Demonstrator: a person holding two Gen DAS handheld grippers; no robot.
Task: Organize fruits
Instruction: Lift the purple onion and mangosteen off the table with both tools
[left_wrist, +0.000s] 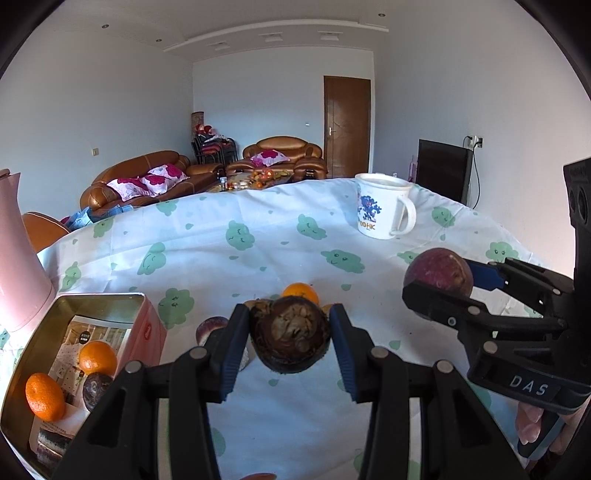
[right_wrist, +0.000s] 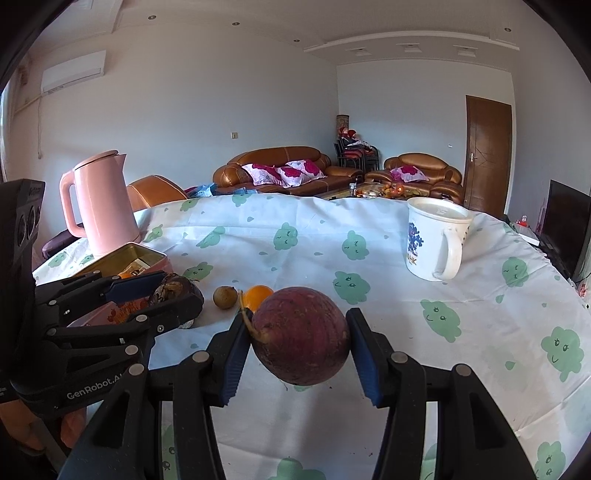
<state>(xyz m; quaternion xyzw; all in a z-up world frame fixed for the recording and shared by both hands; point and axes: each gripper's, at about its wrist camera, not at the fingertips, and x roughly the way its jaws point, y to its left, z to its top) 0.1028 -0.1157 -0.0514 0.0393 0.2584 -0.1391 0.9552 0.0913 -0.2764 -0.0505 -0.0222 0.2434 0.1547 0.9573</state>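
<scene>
on the tablecloth, a white mug stands at two o'clock and a pink kettle at ten o'clock, beside the open tin holding two oranges and a dark fruit. a loose orange and a small brown fruit lie at twelve o'clock. the left gripper, tilted slightly downward, is clenched on a dark brown fruit above the cloth; the right gripper likewise grasps a round purple fruit. the tin's contents are partly hidden by the left fingers.
</scene>
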